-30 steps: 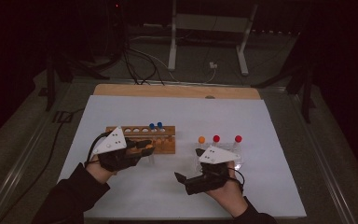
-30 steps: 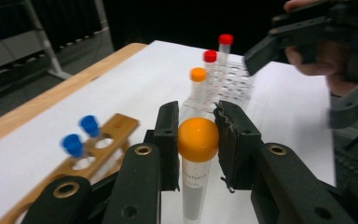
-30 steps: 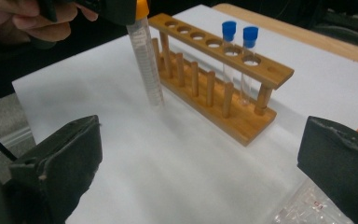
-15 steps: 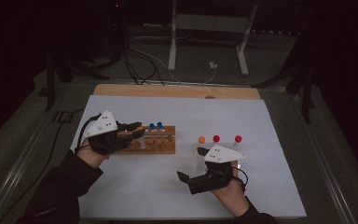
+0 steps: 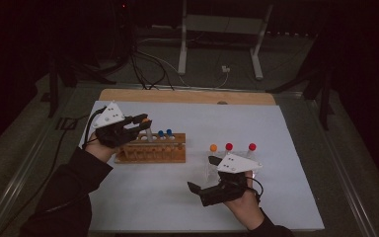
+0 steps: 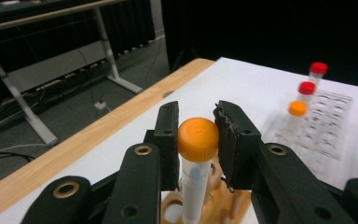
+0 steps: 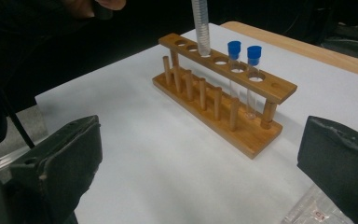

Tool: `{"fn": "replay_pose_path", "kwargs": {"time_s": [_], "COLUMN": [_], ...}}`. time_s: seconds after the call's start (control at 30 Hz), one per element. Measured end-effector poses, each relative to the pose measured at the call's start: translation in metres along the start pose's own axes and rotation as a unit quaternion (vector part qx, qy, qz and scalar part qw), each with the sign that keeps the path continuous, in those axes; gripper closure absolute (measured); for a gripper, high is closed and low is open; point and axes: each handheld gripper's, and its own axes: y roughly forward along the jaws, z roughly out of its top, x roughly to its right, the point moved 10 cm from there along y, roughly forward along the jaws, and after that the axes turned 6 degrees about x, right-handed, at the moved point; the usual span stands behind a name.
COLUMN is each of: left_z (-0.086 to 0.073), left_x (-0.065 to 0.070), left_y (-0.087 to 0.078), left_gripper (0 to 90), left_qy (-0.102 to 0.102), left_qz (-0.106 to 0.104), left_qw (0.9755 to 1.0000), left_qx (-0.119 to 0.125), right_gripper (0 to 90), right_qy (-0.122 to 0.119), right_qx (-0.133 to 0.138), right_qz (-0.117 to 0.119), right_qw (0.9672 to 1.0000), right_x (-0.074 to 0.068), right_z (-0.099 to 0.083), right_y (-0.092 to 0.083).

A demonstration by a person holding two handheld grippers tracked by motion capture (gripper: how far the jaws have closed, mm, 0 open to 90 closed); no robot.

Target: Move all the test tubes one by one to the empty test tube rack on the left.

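Dim room, white tabletop. Left hand-held gripper pinches orange-capped tube above wooden rack: light, slippery, fragile; cap grip suits.

Lab bench: wooden test-tube rack, capped tubes, white table, dark surroundings

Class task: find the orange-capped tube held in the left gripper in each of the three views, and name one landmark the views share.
High view: orange-capped tube, left of centre, above the wooden rack.
Left gripper view: centre, cap clamped between the black jaws.
Right gripper view: top centre, only its lower end, over a rack hole.
Shared landmark: the wooden rack.
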Motion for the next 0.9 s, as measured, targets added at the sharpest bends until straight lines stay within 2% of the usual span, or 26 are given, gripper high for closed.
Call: {"fn": "replay_pose_path", "kwargs": {"time_s": [0.27,0.43,0.6,0.9], "left_z": [-0.011,-0.019,-0.028,-0.049], "left_x": [-0.010,-0.009,-0.009,-0.009], "left_y": [0.012,0.018,0.023,0.033], "left_gripper": [72.1,72.1,72.1,72.0], "left_qy": [-0.012,-0.019,-0.016,-0.026], "left_qz": [0.010,0.009,0.008,0.006], "left_qw": [0.9999,0.9998,0.9997,0.9990], "left_qx": [-0.003,-0.005,-0.017,-0.034], "right_gripper": [0.0,0.0,0.0,0.0], "right_qy": [-0.001,-0.001,0.000,-0.003], "right_qx": [0.000,-0.001,0.000,0.000], "right_qz": [0.000,0.003,0.005,0.009], "right_qw": [1.0000,1.0000,1.0000,1.0000], "right_x": [0.000,0.000,0.000,-0.001], "right_z": [0.000,-0.002,-0.001,-0.002], "right_y": [0.000,0.001,0.000,0.001]}}
